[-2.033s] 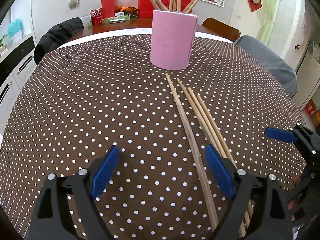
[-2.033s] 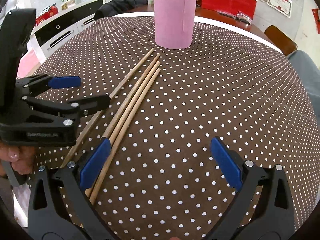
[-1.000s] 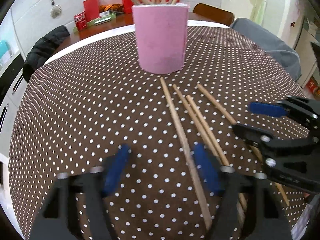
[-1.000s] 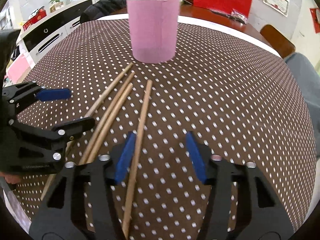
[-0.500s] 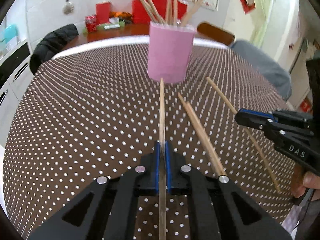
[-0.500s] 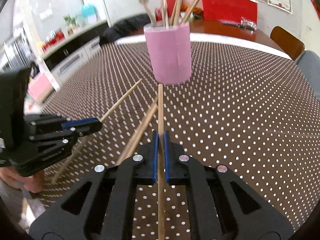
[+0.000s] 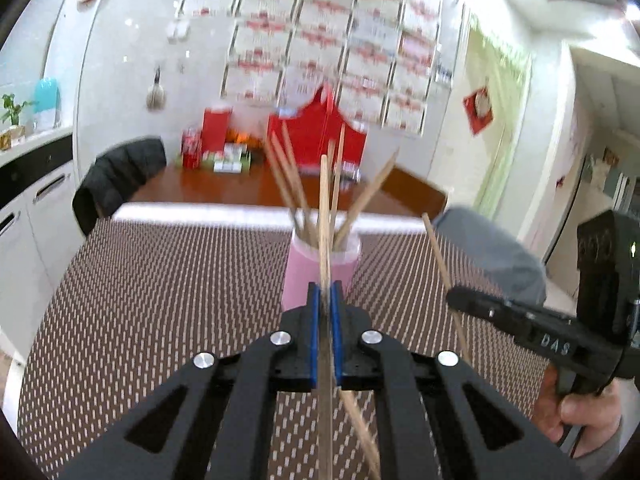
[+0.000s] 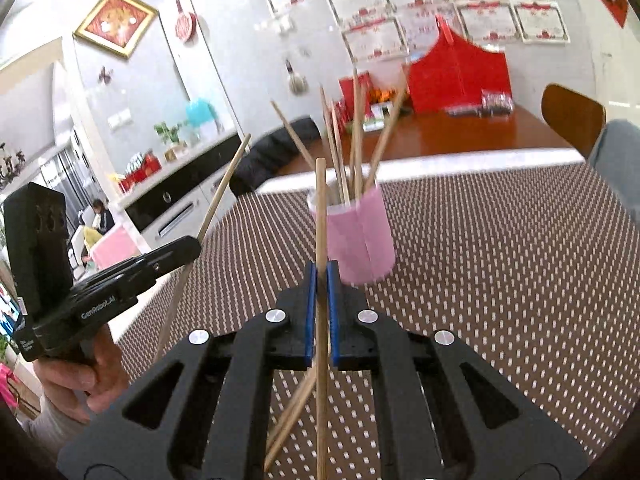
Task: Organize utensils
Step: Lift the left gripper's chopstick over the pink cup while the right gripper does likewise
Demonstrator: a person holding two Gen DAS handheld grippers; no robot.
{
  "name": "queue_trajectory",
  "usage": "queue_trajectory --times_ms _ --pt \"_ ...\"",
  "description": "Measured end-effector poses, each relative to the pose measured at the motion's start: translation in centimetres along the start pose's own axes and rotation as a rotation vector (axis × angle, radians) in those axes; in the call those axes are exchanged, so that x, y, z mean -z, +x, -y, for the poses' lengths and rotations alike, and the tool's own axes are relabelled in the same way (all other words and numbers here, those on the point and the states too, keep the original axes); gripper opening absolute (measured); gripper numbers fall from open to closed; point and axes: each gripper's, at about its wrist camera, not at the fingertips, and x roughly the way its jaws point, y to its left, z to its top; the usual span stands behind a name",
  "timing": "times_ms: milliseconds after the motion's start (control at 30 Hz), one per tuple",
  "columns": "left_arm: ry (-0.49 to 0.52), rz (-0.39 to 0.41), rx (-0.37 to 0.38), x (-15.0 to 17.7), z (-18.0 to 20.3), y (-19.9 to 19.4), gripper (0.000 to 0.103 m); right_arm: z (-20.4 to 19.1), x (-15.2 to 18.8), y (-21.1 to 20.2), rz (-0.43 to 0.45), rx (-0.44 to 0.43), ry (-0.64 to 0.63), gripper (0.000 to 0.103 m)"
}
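While the pink cup [image 7: 320, 276] stands far on the dotted tablecloth [image 7: 160, 300] bristling with pale wooden sticks, each gripper pinches one long, thin chopstick between blue pads: the left gripper [image 7: 325, 292] its chopstick [image 7: 324, 216], the right gripper [image 8: 321, 276] another chopstick [image 8: 320, 208], both raised above the cloth, tips toward the cup.

**Two readable marks, both on the grippers**

In the left wrist view, the right gripper [image 7: 454, 294] carries the pale letters "DAS" along the side of its black body. In the right wrist view, the left gripper [image 8: 194, 245] bears the white word "GenRobot.AI" on its side; smaller print below it is too blurred to read. The framed certificates [image 8: 496, 16] on the wall are not legible.
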Motion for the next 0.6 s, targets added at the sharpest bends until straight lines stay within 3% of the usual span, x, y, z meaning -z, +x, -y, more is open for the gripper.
queue_trajectory --times_ms 433,600 --pt "0.034 0.348 0.102 -9.9 1.6 2.8 0.006 -2.9 -11.8 -0.6 0.321 -0.002 -0.111 0.006" --pt "-0.047 0.469 0.157 -12.1 0.6 5.8 0.006 -2.1 -14.4 2.0 0.435 -0.003 -0.097 0.006"
